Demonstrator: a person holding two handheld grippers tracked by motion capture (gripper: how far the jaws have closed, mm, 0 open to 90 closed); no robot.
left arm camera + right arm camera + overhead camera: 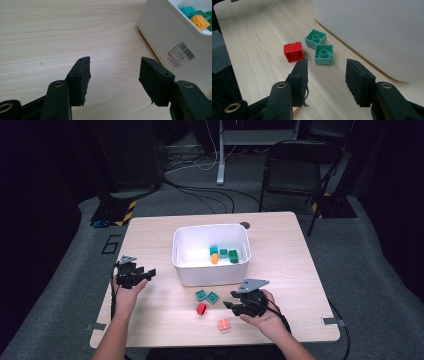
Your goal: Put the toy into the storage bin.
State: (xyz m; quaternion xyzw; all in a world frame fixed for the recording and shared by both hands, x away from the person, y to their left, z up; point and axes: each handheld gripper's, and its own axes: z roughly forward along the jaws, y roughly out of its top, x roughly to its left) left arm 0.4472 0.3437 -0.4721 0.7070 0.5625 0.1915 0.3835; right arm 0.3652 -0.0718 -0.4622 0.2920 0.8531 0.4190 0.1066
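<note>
A white bin [211, 270] stands mid-table and holds several bricks: teal, orange [214, 259] and green. In front of it lie two teal bricks [207, 296] upside down, a red brick [201, 308] and a pink brick [224, 324]. My right gripper [230, 306] hovers low just right of the red brick, open and empty; its own view shows the red brick [293, 51] and the teal bricks [324, 54] ahead of the jaws. My left gripper [149, 273] rests left of the bin, open with nothing between its fingers, the bin wall [172, 42] at its right.
Bare wooden tabletop [150, 240] spreads to the left of and behind the bin. A black folding chair [295, 170] and cables stand on the floor beyond the table's far edge.
</note>
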